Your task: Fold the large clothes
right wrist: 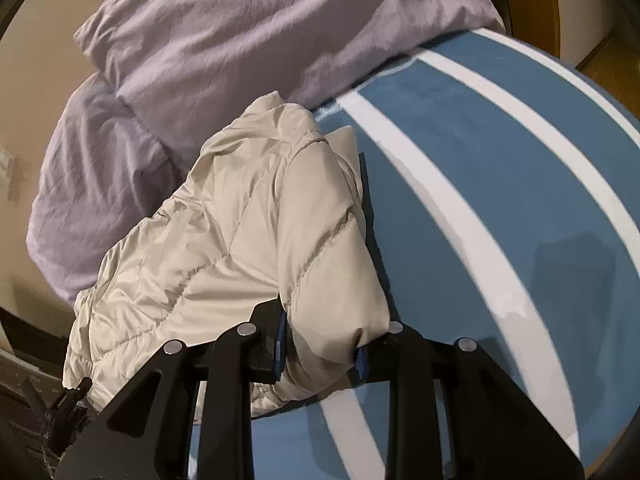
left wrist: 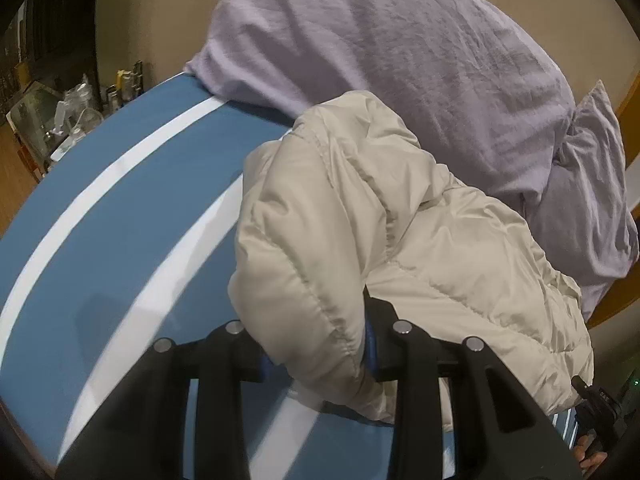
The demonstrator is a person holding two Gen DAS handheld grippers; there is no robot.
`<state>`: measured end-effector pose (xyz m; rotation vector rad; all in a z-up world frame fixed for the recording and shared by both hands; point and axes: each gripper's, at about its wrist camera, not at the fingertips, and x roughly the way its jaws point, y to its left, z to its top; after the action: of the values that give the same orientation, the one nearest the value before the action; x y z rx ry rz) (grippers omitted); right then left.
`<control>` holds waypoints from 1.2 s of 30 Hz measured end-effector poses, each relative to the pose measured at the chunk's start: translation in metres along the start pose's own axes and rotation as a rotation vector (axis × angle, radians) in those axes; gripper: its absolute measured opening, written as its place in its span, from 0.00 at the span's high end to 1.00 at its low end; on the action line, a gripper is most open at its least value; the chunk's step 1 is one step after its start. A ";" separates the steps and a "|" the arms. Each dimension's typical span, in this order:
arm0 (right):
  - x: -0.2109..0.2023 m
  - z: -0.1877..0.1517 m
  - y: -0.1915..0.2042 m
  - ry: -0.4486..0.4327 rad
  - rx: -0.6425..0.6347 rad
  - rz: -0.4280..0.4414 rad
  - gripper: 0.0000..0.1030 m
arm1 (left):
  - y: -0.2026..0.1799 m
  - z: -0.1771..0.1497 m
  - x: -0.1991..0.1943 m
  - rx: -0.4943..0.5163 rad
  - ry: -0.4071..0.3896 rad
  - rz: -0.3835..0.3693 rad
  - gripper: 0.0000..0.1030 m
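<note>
A bed covered by a blue sheet [left wrist: 132,216] with white stripes fills most of both views. At its far end lie lilac pillows [left wrist: 400,52], against a plain beige wall [left wrist: 160,12]. Beside the bed in the left wrist view, a low table with bottles and glassware [left wrist: 80,112] stands on a wooden floor [left wrist: 12,184]

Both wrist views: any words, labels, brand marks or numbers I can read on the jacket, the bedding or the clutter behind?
None readable.
Cream puffer jacket: no tag or logo shows.
Blue-and-white striped sheet and lilac pillows: plain.
Bottles and jars at the far left: any labels are too small and blurred.
</note>
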<state>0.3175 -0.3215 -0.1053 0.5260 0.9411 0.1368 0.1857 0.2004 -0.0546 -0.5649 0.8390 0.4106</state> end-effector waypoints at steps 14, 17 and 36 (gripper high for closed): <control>-0.053 -0.082 0.002 0.053 -0.023 0.010 0.66 | 0.065 -0.057 -0.054 -0.035 0.031 0.022 0.60; -0.061 -0.081 0.003 0.040 -0.010 -0.036 0.53 | 0.068 -0.063 -0.058 -0.052 0.021 0.046 0.51; -0.036 -0.082 0.126 0.009 -0.425 -0.080 0.29 | 0.082 -0.064 -0.041 -0.186 0.037 0.063 0.09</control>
<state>0.2445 -0.1943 -0.0564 0.0951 0.9086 0.2599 0.0792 0.2200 -0.0819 -0.7210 0.8612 0.5410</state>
